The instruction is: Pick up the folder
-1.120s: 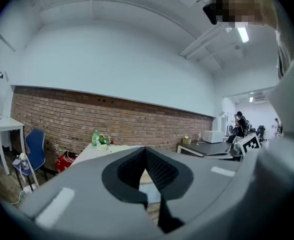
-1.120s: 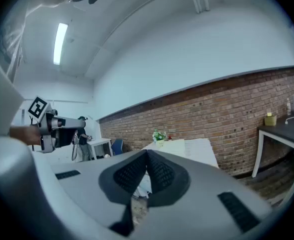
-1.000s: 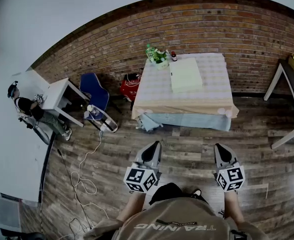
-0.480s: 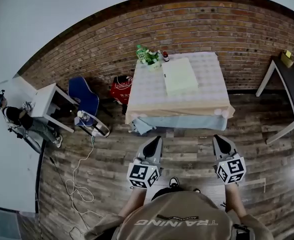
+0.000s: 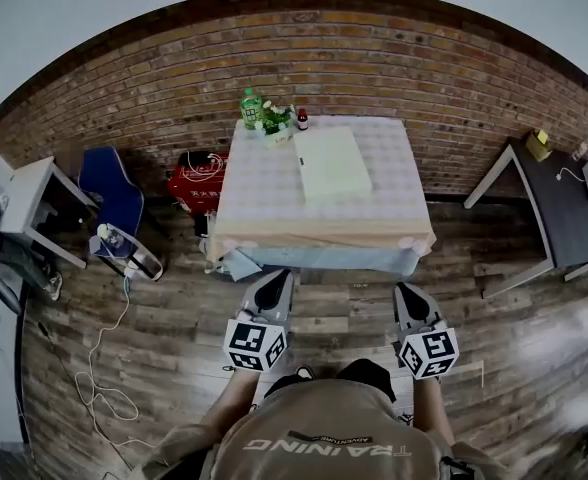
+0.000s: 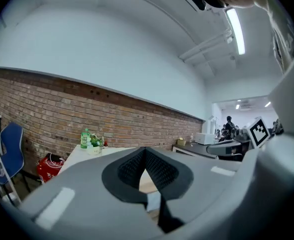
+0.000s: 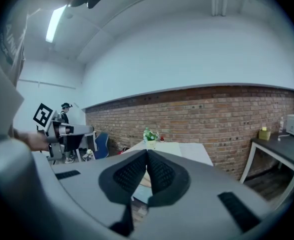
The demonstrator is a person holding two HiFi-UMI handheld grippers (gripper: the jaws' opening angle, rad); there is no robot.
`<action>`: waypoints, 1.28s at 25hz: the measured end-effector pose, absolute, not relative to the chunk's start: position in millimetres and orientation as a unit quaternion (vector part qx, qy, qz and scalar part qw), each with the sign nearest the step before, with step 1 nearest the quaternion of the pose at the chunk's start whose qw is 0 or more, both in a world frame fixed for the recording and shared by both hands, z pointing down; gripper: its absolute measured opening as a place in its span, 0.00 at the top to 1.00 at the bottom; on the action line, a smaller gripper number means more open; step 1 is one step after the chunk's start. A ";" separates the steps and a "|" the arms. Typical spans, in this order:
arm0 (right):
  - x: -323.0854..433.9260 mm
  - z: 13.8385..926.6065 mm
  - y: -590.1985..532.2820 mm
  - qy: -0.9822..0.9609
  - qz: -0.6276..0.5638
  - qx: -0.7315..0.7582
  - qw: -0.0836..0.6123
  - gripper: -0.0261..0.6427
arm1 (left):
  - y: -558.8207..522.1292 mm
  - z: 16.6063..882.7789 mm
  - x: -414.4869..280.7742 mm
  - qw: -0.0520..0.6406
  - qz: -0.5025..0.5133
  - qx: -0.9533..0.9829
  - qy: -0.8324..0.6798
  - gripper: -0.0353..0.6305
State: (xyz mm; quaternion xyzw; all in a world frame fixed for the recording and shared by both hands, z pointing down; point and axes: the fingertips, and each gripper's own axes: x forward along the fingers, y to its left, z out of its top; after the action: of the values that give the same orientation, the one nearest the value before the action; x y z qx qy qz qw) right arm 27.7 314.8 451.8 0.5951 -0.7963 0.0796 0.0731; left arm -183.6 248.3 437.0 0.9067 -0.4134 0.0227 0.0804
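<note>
Lying flat on the table (image 5: 264, 193) at twelve o'clock, the folder (image 5: 331, 163) is judged light, thin and floppy; its near edge should be pinched. The left gripper (image 5: 276, 278) and right gripper (image 5: 405, 291) are seen closed, empty.

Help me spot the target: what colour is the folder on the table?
The folder is a plain pale green, and the head view shows it best.

The person wears a tan shirt (image 5: 319, 433) with dark letters on it. The left tool (image 5: 276, 278) and the right tool (image 5: 406, 290) are grey and pointy. Each has a white cube (image 5: 254, 345) with black square marks.
</note>
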 end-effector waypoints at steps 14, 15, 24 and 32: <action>18.7 478.7 181.2 -0.818 0.087 0.555 0.122 0.95 | 131.6 475.1 -167.3 0.122 0.050 0.896 -0.423 0.94; 18.2 483.0 168.5 -0.823 0.084 0.546 0.129 0.95 | 119.9 472.3 -164.2 0.115 0.051 0.895 -0.429 0.94; 51.8 492.8 60.4 -0.866 0.032 0.460 0.192 0.95 | 16.8 455.9 -85.5 0.105 0.091 0.890 -0.435 0.94; 77.1 501.0 -43.6 -0.892 0.075 0.421 0.144 0.95 | -51.3 454.9 -42.1 0.105 0.118 0.882 -0.443 0.94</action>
State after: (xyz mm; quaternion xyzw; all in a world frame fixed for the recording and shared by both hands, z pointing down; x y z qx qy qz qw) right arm 77.1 -43.6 501.0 0.4212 -0.8922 0.0752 0.1444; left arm -42.1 -51.3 454.9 0.8823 -0.4433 0.1182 0.1053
